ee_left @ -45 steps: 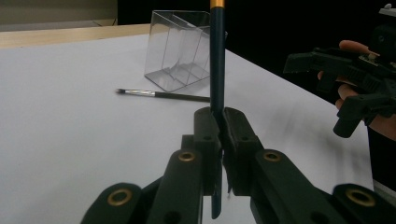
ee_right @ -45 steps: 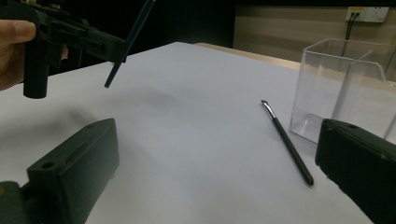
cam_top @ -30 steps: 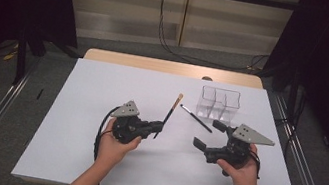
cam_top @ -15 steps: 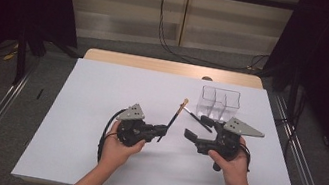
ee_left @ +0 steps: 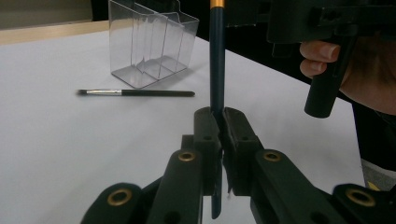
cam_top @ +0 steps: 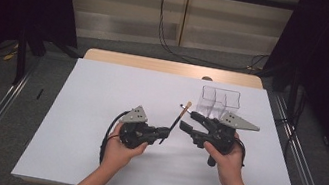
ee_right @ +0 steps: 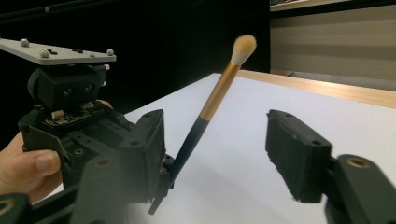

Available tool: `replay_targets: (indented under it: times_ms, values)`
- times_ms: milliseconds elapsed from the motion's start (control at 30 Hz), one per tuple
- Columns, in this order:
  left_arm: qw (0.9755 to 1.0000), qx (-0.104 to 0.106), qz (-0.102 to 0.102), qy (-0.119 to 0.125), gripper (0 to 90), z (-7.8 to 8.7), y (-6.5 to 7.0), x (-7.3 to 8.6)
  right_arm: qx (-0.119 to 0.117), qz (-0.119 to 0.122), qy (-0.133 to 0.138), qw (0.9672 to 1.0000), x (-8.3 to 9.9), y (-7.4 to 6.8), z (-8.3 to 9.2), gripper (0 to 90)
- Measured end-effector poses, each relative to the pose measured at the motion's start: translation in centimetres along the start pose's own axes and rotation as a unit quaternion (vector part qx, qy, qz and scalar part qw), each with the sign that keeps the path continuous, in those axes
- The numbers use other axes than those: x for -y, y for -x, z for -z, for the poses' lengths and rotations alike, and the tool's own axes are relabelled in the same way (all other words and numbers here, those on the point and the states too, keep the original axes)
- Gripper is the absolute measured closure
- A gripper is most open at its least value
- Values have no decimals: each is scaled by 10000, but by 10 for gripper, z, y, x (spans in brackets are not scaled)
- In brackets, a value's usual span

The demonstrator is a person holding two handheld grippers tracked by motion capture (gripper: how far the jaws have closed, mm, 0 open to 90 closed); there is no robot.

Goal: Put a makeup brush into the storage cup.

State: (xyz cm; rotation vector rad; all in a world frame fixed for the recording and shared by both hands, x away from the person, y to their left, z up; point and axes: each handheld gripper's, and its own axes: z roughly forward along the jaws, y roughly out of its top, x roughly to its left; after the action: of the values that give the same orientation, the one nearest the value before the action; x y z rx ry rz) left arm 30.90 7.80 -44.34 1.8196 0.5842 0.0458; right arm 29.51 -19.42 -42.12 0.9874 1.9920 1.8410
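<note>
Clamping the makeup brush (cam_top: 175, 122) upright, the left tool (cam_top: 164, 133) is staying mid-surface; the right tool (cam_top: 189, 121) is half-closing around it, pads untouching, bare surface (cam_top: 73, 108) surrounding.

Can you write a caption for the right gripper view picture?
Left gripper holds up a gold-banded makeup brush between the right gripper's open, closing jaws.

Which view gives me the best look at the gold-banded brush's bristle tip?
The right gripper view: the brush stands whole between the open right gripper's jaws, pale tip included. The left gripper view shows the dark handle clamped in the left gripper, tip cut off. The high view shows it small.
</note>
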Motion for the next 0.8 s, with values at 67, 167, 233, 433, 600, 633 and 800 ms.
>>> replay_targets:
  times_ms: [67,167,233,433,600,633,800]
  values:
    - [10000,9,-1,17,849,0,0,0,-27,7,-23,10000,0,-1,-2,439]
    - [10000,33,-29,13,849,-1,1,1,-96,-62,-74,9999,1,-3,-4,510]
    - [10000,86,-17,31,849,-2,2,1,-91,-164,-98,9998,3,-4,-7,583]
    - [9998,196,-54,36,848,-4,5,0,-272,-382,-142,9988,5,-3,-11,770]
    - [9995,284,-109,44,848,-6,6,1,-603,-507,-97,9968,4,-6,-12,840]
    - [9995,302,-108,65,848,-6,5,1,-592,-432,-112,9973,3,-7,-12,841]
    - [9993,314,-105,173,867,-4,5,0,-626,-424,-69,9971,1,-6,-11,842]
